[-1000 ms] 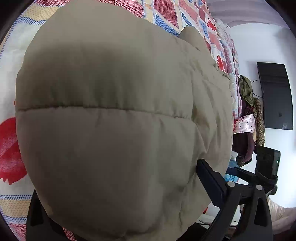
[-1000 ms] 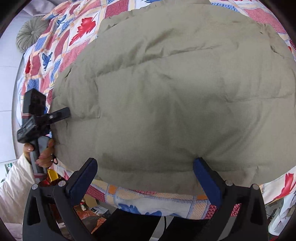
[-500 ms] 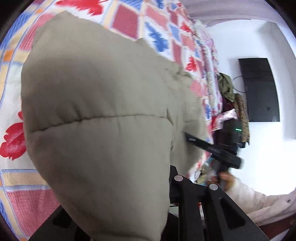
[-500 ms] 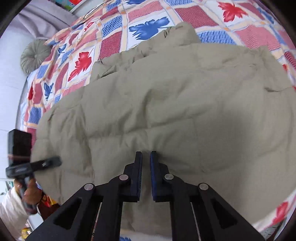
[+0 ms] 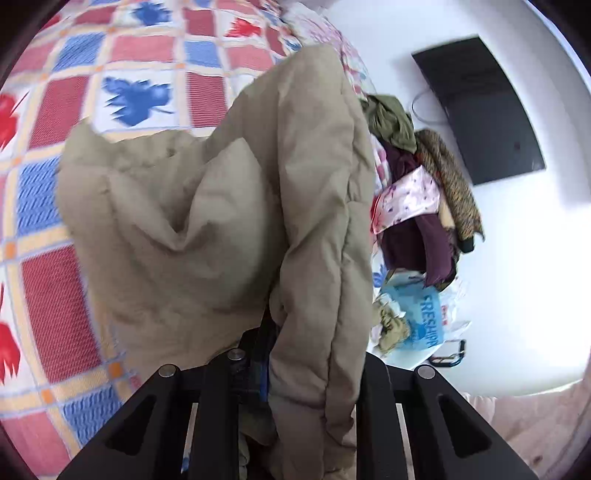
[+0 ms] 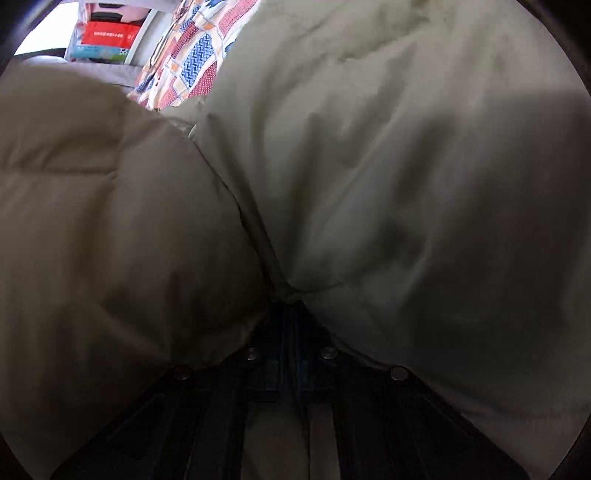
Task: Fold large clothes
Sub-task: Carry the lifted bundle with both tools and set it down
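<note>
Lifting now: both tools clamp khaki jacket (image 5: 207, 221).

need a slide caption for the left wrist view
Left gripper shut on a lifted fold of the puffy beige quilted jacket above the red-and-blue leaf-patterned patchwork bedspread.

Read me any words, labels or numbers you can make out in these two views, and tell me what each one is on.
"FRESHIPP": blue print on the light blue plastic bag beside the bed; the word is cut off at the bag's fold.
White print on the red package, seen in the right wrist view: too small and blurred to read.
No text shows on the beige puffer jacket or the patchwork quilt.
</note>
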Action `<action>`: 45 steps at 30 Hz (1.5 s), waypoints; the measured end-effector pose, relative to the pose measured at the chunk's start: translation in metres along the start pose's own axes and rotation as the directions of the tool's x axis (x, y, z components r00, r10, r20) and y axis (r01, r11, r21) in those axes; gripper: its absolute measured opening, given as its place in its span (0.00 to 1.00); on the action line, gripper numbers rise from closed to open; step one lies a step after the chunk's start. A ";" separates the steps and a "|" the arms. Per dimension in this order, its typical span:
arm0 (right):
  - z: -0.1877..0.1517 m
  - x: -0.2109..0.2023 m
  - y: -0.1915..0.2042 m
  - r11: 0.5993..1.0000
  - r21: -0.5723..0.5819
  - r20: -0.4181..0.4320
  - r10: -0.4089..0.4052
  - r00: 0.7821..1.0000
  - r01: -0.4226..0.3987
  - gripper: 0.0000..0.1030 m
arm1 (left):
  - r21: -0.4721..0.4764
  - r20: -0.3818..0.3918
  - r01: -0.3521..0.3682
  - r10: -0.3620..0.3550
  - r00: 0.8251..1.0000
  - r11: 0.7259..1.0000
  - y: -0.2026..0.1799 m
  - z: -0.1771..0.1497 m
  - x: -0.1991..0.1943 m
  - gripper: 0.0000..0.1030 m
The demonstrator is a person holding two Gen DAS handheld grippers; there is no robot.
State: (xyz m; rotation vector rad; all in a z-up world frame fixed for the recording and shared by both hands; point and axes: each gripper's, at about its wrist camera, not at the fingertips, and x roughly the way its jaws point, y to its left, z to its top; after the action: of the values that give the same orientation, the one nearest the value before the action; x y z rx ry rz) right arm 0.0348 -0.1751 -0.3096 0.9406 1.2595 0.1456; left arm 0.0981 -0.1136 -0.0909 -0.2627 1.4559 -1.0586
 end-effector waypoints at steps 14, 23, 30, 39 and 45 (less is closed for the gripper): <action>-0.016 -0.145 -0.067 0.989 0.147 0.158 -0.006 0.987 -0.017 0.05 | 0.070 -0.139 -0.036 0.046 0.989 0.997 -0.019 0.034 0.140 0.28; -0.080 -0.205 -0.072 0.988 0.151 0.219 -0.057 0.974 0.024 0.82 | 0.049 -0.207 -0.042 0.052 0.977 0.998 0.000 0.044 0.196 0.57; -0.098 -0.210 -0.034 0.992 0.009 0.214 0.120 0.969 -0.125 0.81 | 0.080 -0.228 -0.062 0.079 0.970 0.995 -0.006 0.048 0.201 0.57; -0.097 -0.176 -0.051 0.984 0.100 0.219 -0.164 0.962 0.145 0.30 | 0.149 0.088 -0.173 0.161 0.983 0.974 -0.009 0.044 0.094 0.57; -0.105 -0.180 -0.095 0.973 0.204 0.178 -0.147 0.973 0.109 0.30 | -0.206 0.215 -0.248 0.291 0.932 0.946 0.105 0.026 0.031 0.57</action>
State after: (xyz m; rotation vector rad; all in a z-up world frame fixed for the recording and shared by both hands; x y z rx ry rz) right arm -0.1541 -0.2834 -0.2401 1.0103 1.1646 -0.1695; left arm 0.1581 -0.0889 -0.1828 -0.2966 1.3195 -0.6501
